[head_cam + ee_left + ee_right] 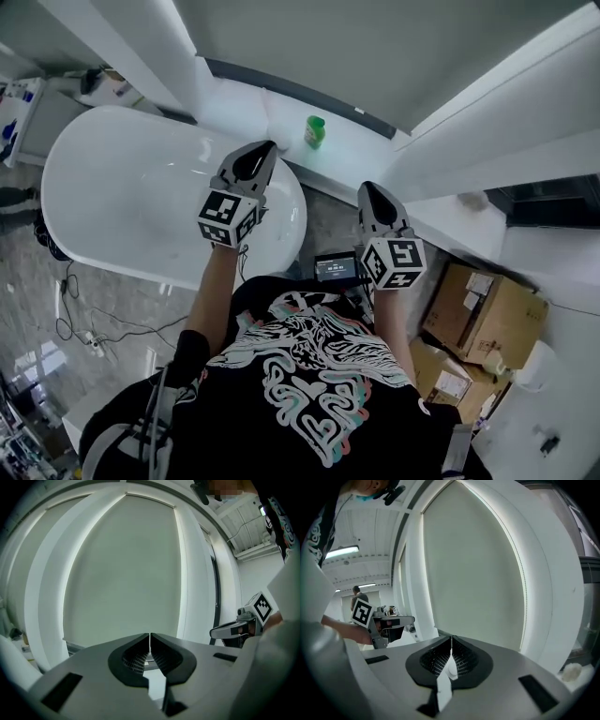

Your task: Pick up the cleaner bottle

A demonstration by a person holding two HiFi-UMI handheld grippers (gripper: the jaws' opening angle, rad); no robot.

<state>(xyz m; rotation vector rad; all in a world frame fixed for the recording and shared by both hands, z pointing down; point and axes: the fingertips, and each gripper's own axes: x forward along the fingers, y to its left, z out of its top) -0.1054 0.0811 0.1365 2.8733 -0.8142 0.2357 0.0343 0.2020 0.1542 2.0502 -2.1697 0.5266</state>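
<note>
The left gripper point(263, 150) and the right gripper point(373, 190) are held with jaws fully closed; nothing is gripped. The green cleaner bottle point(315, 131) is positioned upright on the white ledge point(358, 152) behind the bathtub point(122, 187), apart from both grippers.

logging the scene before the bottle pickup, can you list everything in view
cleaner bottle: 1, green, upright on the ledge beyond the tub
ledge: 1, white, below the window
bathtub: 1, white, left
cardboard boxes: at least 2, brown, floor at lower right
screen device: 1, black, between the two arms
cables: a few, dark, floor at lower left
shirt: 1, black with pale print, bottom centre
left claw: 1, grey, shut and empty, over the tub's near end
right claw: 1, grey, shut and empty, right of the tub
</note>
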